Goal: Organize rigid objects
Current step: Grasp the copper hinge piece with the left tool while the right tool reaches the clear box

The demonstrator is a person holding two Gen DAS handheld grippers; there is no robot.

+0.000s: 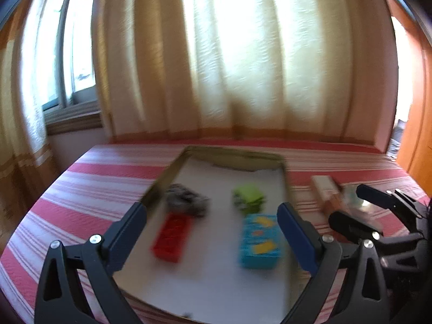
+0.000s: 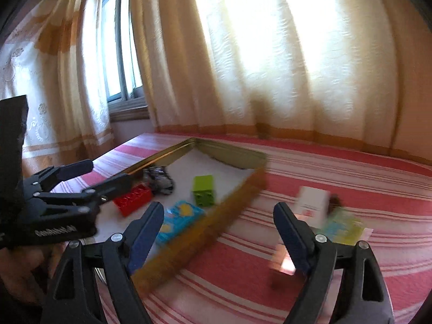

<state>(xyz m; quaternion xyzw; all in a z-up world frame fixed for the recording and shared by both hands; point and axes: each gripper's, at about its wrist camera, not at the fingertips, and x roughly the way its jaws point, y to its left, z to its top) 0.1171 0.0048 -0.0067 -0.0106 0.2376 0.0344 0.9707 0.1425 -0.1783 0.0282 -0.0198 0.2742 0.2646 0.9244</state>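
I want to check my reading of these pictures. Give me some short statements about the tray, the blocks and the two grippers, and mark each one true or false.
1. The red block lies inside the tray. True.
2. The green block lies on the striped cover, outside the tray. False: it is inside the tray.
3. The left gripper is open and holds nothing. True.
4. The right gripper is shut on the blue box. False: it is open, and the box lies in the tray.
5. A white box lies on the cover outside the tray. True.
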